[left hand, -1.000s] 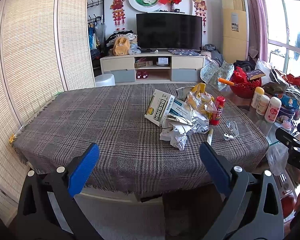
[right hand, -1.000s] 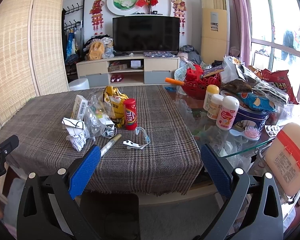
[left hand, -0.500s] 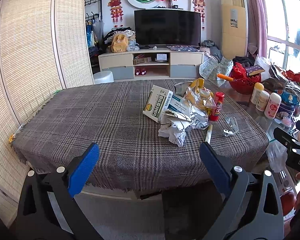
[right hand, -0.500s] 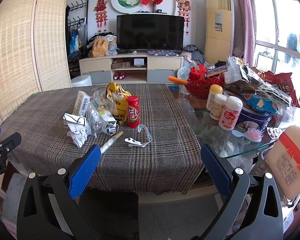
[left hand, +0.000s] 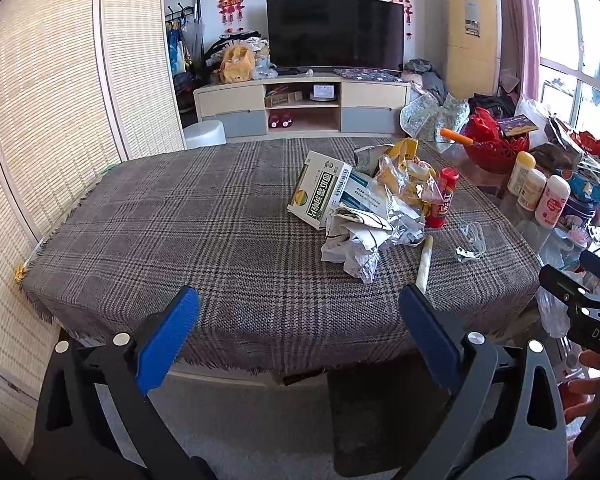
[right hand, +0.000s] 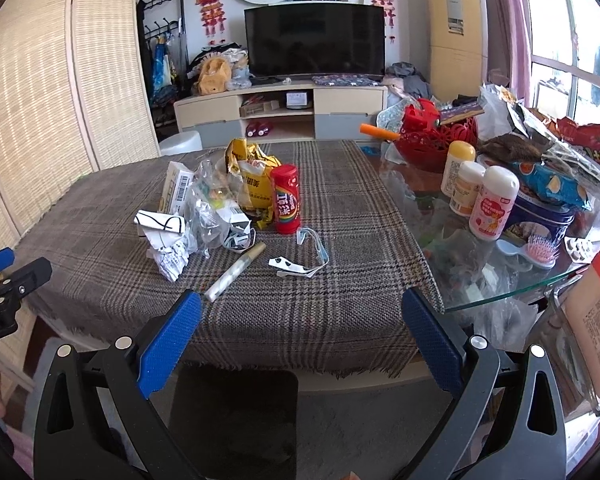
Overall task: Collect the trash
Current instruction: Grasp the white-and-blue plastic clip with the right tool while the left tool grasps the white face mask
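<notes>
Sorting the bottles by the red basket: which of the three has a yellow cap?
The rear bottle, nearest the red basket. The middle bottle and the pink-labelled front bottle have white caps.

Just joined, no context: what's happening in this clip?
A person holds a tool in each hand, both open and empty, short of the table edge. The left tool and right tool face a trash pile on the plaid tablecloth: crumpled paper, a medicine box, a red can, a pen. Nothing is picked up yet.
</notes>
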Tool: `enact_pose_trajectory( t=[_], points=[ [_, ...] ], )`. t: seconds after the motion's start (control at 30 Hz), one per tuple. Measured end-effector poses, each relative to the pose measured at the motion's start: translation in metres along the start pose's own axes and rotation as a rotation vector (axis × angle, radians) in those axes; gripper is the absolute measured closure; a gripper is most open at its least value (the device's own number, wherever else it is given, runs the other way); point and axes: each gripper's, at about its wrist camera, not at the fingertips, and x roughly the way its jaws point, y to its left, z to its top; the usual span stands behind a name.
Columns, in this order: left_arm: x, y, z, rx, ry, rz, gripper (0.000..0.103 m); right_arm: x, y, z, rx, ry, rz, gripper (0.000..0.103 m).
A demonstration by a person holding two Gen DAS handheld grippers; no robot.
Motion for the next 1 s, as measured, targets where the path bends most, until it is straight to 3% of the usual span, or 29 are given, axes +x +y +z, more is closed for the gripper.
enact_pose_trajectory(
  t=[0.2,0.5,0.6,0.8,1.0],
  points=[
    [0.022,0.009,0.016,-0.044,0.091,-0.018,0.008,0.022,0.009,0.012,-0.08,0.085,0.012,0.003],
    [0.058,0.002,0.057,-0.024,0.17,-0.052,0.008,0.065,-0.018,0.04,0.02,0.22,0.009,0.003],
    [0.072,-0.007,0.062,-0.007,0.209,-0.088,0.008,0.081,-0.021,0.047,0.039,0.255,0.059,0.003],
    [0.1,-0.025,0.072,0.044,0.262,-0.091,0.008,0.12,-0.018,0.054,0.043,0.333,0.05,0.004],
    [0.13,-0.046,0.074,0.055,0.307,-0.136,0.008,0.156,-0.025,0.05,0.075,0.367,0.014,0.016]
  ],
)
